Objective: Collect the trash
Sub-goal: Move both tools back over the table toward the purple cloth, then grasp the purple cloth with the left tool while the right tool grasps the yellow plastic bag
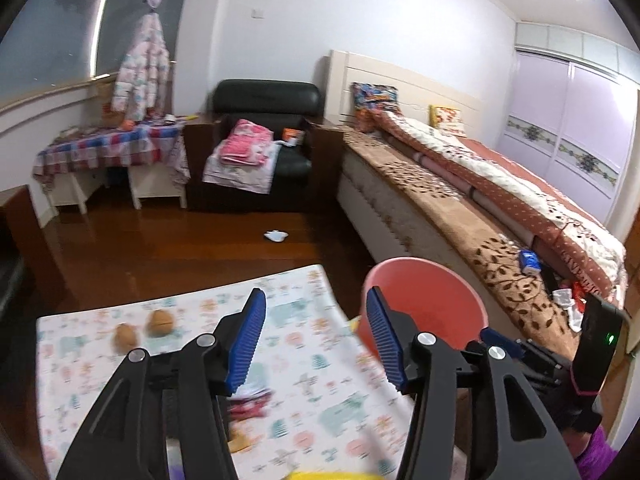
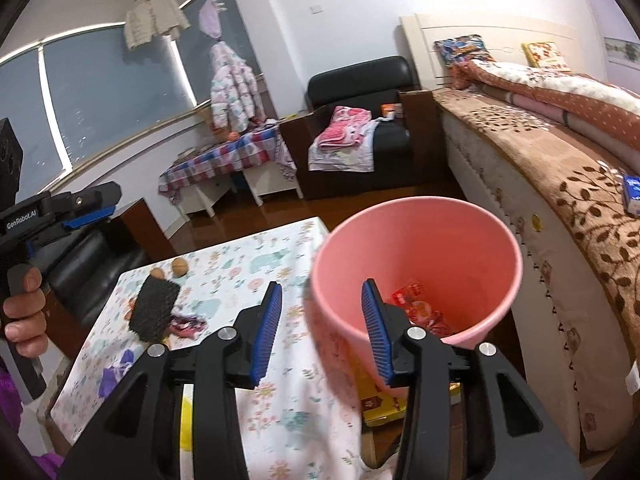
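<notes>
Pink bin [image 2: 416,268] holds red wrappers [image 2: 420,308] (perhaps candy), right tool [image 2: 320,330] agape.

A home bedroom: a made bed [image 1: 500,184] with pillows at three o'clock, a black armchair [image 1: 264,136] heaped with clothes at twelve, sliding wardrobe doors [image 1: 568,120] beyond.

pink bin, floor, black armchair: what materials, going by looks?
Pink bin: likely moulded plastic, matte, with smooth seamless walls and a thin rim.
Floor: looks like wood or wood-look laminate, reddish brown and glossy; it mirrors the light.
Black armchair: leather or faux leather, cannot tell which; soft sheen on padded cushions.
</notes>
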